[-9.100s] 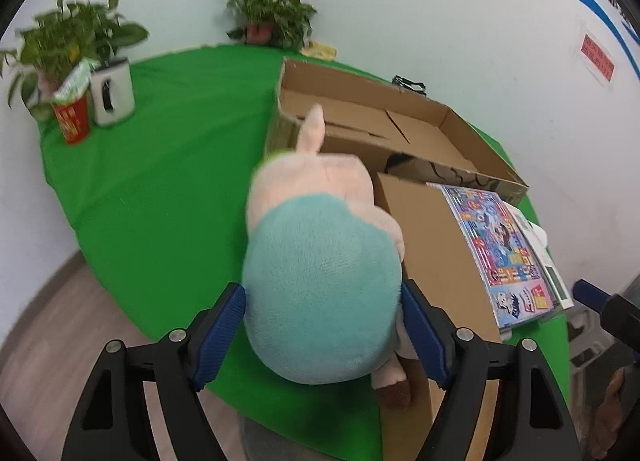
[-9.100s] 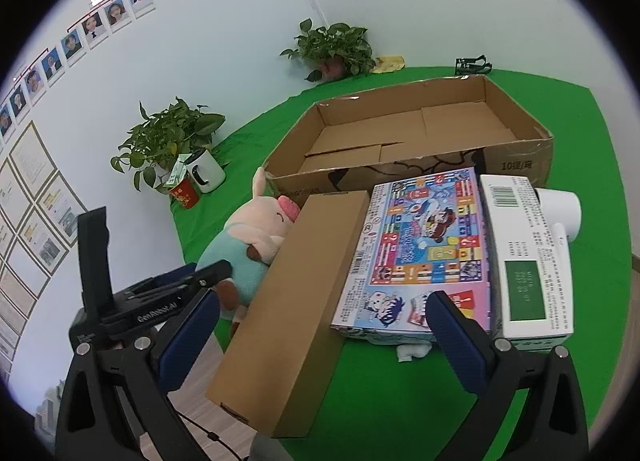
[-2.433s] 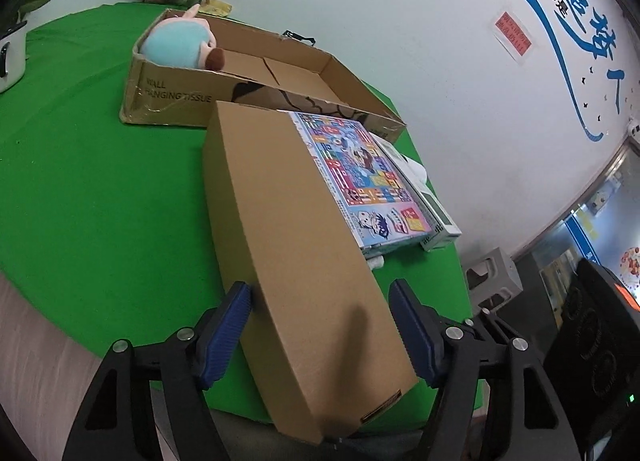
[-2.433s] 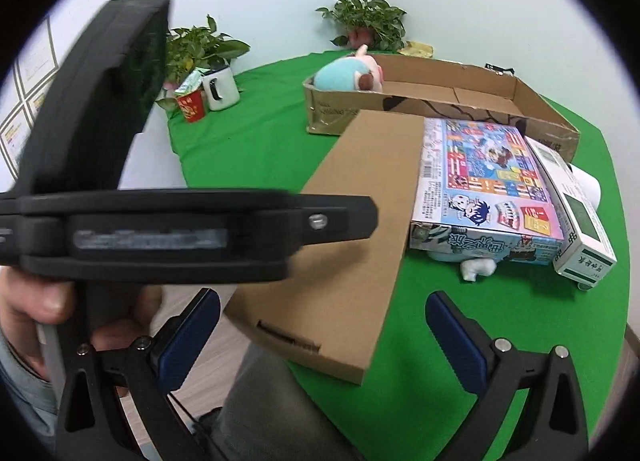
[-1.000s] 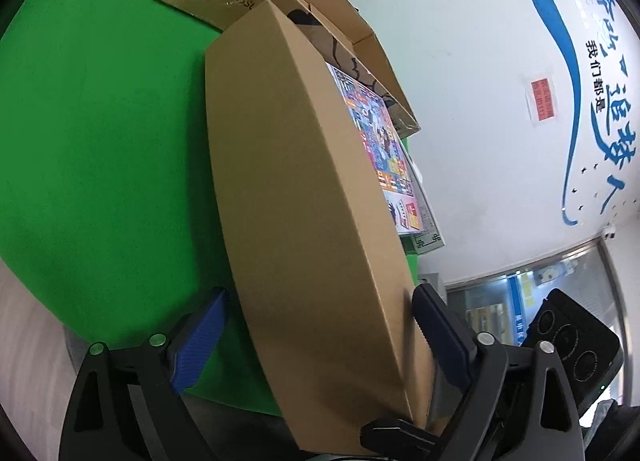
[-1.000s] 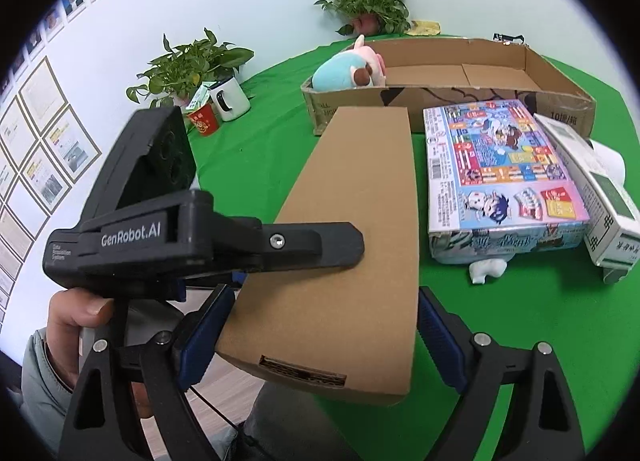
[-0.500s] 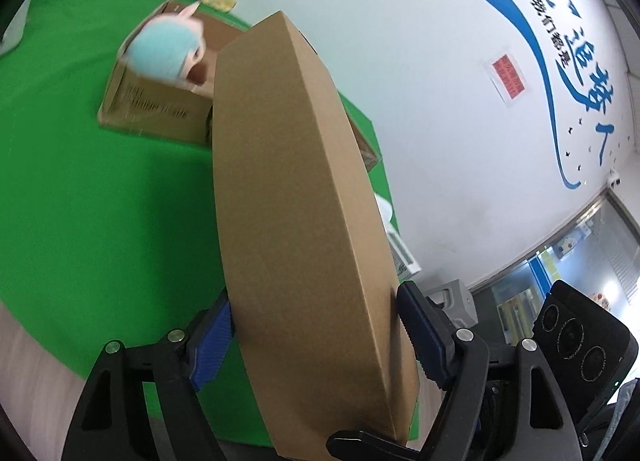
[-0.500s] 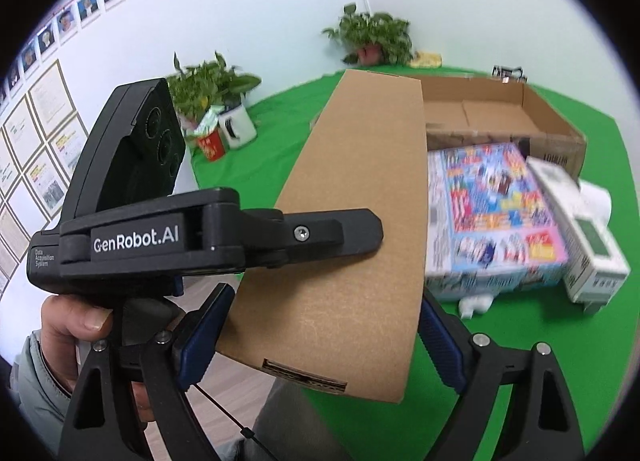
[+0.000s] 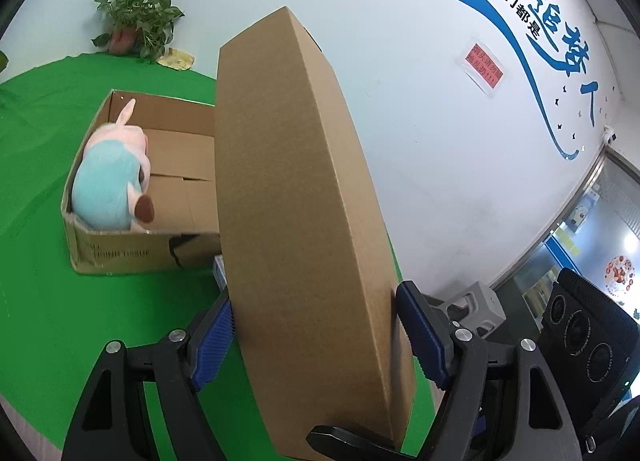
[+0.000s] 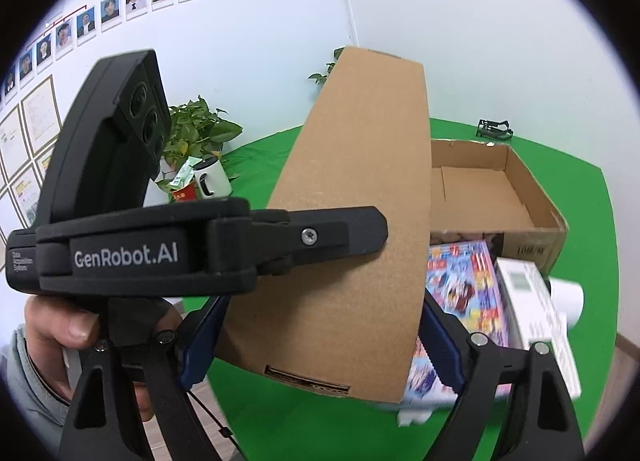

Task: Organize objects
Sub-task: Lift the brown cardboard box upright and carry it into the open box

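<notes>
Both tongs (image 9: 312, 341) (image 10: 320, 341) clamping long carton (image 9: 296, 197)

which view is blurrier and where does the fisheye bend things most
Right wrist view: the colourful game box and white carton at lower right are motion-smeared; the left wrist view is sharp. Left wrist view: the long brown box's straight edges bow outward; black corners vignette both views.

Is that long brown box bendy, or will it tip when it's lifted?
Probably stiff: the long brown box keeps straight edges while raised. It may want to tip, since both grippers hold only one end. Likely light, being plain cardboard.
</notes>
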The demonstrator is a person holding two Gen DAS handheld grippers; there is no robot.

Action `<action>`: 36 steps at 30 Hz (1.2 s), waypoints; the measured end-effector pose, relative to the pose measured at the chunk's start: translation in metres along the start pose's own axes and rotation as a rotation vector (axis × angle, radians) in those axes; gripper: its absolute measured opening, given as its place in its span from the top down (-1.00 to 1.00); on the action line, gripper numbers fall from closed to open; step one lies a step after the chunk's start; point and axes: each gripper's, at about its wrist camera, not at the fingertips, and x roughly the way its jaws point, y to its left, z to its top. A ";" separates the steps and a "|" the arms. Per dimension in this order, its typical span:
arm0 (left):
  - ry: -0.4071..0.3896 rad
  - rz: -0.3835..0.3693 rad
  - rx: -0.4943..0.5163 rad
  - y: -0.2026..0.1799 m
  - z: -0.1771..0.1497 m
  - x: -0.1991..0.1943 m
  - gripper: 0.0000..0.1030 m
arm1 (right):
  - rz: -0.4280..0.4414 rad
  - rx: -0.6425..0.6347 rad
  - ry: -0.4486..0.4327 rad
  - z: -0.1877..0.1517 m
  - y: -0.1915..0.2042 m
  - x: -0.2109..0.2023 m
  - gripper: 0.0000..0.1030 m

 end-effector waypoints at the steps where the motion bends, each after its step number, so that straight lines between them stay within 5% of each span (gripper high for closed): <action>1: -0.002 -0.001 -0.002 0.002 0.007 0.004 -0.45 | 0.001 0.001 0.003 0.004 -0.003 0.003 -0.69; 16: -0.033 0.030 -0.018 0.035 0.092 0.043 -0.45 | 0.041 -0.022 0.030 0.070 -0.033 0.053 -0.69; 28: 0.034 0.056 -0.151 0.108 0.146 0.107 -0.44 | 0.095 0.045 0.185 0.113 -0.068 0.138 -0.69; 36: 0.097 0.106 -0.244 0.155 0.150 0.146 -0.38 | 0.158 0.136 0.264 0.104 -0.089 0.184 -0.69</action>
